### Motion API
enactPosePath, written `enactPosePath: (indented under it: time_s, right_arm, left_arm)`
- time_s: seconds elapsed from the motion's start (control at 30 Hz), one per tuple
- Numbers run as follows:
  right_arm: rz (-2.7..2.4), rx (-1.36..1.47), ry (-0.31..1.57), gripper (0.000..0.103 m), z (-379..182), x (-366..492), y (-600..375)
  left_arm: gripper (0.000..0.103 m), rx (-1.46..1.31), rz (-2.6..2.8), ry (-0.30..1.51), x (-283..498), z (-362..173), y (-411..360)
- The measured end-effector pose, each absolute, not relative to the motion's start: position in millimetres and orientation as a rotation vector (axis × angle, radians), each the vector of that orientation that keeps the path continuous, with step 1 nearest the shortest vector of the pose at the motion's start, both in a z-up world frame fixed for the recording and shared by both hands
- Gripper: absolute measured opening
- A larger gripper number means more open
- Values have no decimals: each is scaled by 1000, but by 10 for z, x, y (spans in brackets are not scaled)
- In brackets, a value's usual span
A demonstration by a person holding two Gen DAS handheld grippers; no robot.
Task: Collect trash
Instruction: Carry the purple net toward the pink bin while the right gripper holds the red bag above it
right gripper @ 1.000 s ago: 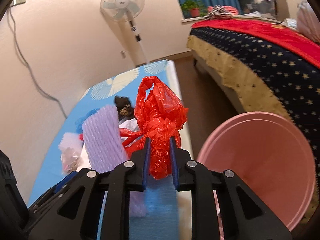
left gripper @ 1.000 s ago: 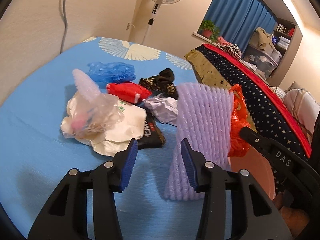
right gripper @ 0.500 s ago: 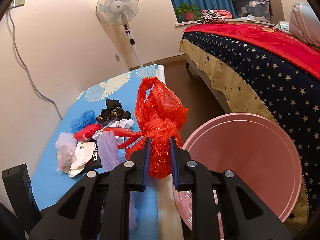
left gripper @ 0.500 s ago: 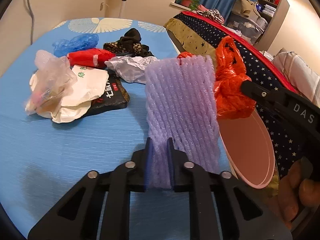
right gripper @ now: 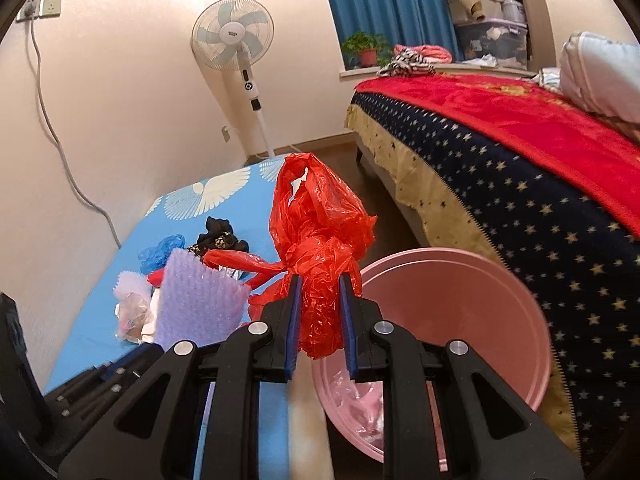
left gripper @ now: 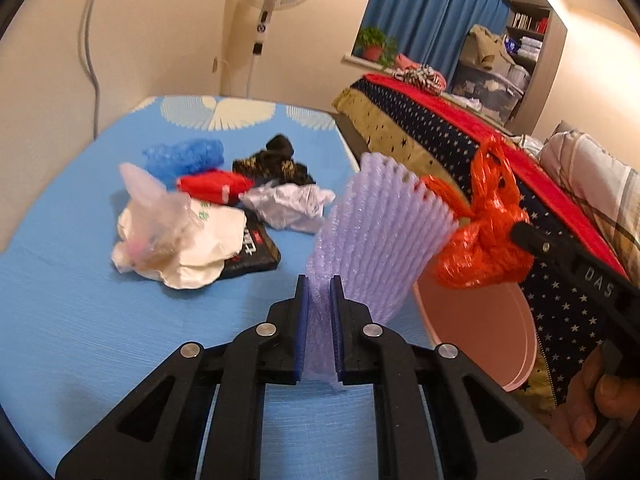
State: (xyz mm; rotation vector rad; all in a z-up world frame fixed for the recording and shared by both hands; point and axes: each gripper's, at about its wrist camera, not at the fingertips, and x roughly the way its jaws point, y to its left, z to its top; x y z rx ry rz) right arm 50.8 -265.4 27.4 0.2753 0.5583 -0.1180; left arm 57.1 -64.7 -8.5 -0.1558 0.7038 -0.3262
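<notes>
Your left gripper (left gripper: 319,328) has its jaws clamped on the bottom edge of the purple foam net (left gripper: 380,236), which stands up above the right edge of the blue mat (left gripper: 80,300); your right gripper (right gripper: 319,328) is pinching the red plastic bag (right gripper: 320,248) beside the near rim of the pink bin (right gripper: 532,320). The risk, as I judge it, is the release: the foam net is light and springy and you grip it only by a thin edge, so it may slip or bounce off the rim onto the floor. The bag's loose tail reaches toward the net and could snag it. Something pale lies in the bin's bottom, though I can't tell what. More trash sits heaped near the mat's middle: a crumpled white paper (left gripper: 288,204), a blue bubble wrap (left gripper: 184,156), a black packet (left gripper: 252,252). A bed (right gripper: 520,184) stands close behind the bin, a standing fan (right gripper: 236,44) by the wall.
</notes>
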Motion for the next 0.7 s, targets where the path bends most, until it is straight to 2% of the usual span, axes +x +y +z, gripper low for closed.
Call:
enactPosePath:
  time_s: [0.7]
  right_arm:
    - [-270,265,471,19,564,-45,-3039]
  left_arm:
    - [10,-125,-360,577,288,278,-798]
